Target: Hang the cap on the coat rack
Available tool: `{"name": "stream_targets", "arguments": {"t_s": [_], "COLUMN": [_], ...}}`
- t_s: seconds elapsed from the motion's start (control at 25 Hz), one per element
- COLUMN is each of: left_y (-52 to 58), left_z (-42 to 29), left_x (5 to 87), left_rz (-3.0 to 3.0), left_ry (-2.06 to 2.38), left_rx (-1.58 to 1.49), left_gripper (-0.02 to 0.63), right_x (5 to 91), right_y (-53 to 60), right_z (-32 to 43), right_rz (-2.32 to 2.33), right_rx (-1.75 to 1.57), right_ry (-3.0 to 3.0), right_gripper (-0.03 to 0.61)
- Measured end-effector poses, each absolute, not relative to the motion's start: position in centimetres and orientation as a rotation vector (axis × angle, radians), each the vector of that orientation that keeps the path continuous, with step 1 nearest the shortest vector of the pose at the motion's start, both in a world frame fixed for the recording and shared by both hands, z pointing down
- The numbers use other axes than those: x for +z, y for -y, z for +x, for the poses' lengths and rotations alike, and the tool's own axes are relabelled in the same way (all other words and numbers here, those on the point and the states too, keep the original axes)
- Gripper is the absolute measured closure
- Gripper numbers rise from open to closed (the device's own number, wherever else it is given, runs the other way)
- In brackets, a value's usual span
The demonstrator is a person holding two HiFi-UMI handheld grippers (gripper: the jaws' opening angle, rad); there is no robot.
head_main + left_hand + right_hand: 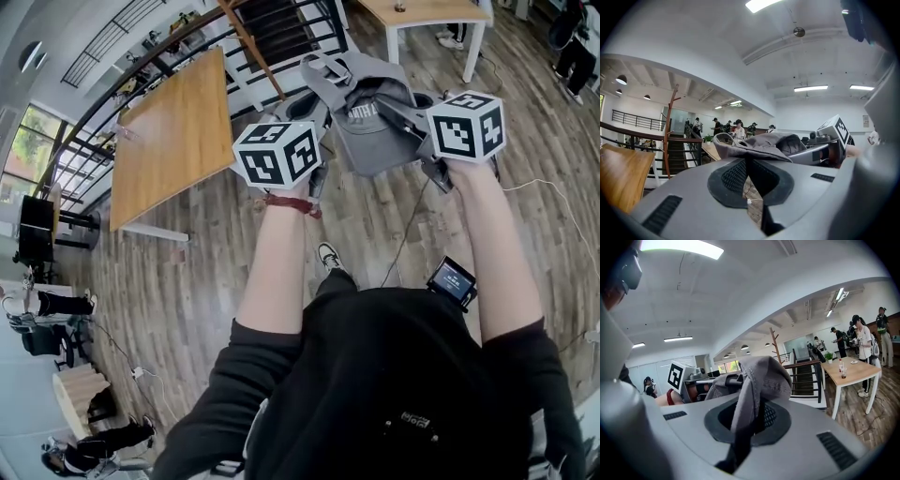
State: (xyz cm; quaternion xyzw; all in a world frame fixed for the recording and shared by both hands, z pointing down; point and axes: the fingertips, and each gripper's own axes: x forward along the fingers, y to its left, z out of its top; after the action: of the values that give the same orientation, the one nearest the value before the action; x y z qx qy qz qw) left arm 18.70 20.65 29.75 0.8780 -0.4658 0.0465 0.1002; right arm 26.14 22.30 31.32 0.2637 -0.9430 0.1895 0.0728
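Cap (375, 141) between left gripper (317, 105), right gripper (403, 111)

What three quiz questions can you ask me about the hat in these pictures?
1. True or false: the cap is already hanging on the coat rack.
2. What colour is the cap? A red, B grey, C yellow.
3. How many grippers hold the cap?

Key
1. False. It is up in the air, away from the rack.
2. B.
3. Two. The left gripper and the right gripper are each shut on it.
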Motion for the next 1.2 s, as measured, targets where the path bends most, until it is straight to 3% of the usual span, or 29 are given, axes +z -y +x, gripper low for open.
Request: {"name": "stream_targets", "arguments": {"t_s": [0.48, 1.2], "left_y": [-15.0, -4.0], "left_z": [14.6, 2.9], "left_x": [31.2, 31.2], "left_rz": [2.564, 2.543], "left_ry": [1.387, 1.352], "left_rx": [0.062, 0.022], "left_gripper": [0.617, 0.617], "right_x": [32.7, 31.9], "right_y": [-16.8, -6.1], "right_z": [22.0, 10.1], "right_rz": [0.750, 0.704], "right_rx": [0.552, 0.554], "right_ry": [2.789, 2.728], "right_gripper": [0.558, 0.558]}}
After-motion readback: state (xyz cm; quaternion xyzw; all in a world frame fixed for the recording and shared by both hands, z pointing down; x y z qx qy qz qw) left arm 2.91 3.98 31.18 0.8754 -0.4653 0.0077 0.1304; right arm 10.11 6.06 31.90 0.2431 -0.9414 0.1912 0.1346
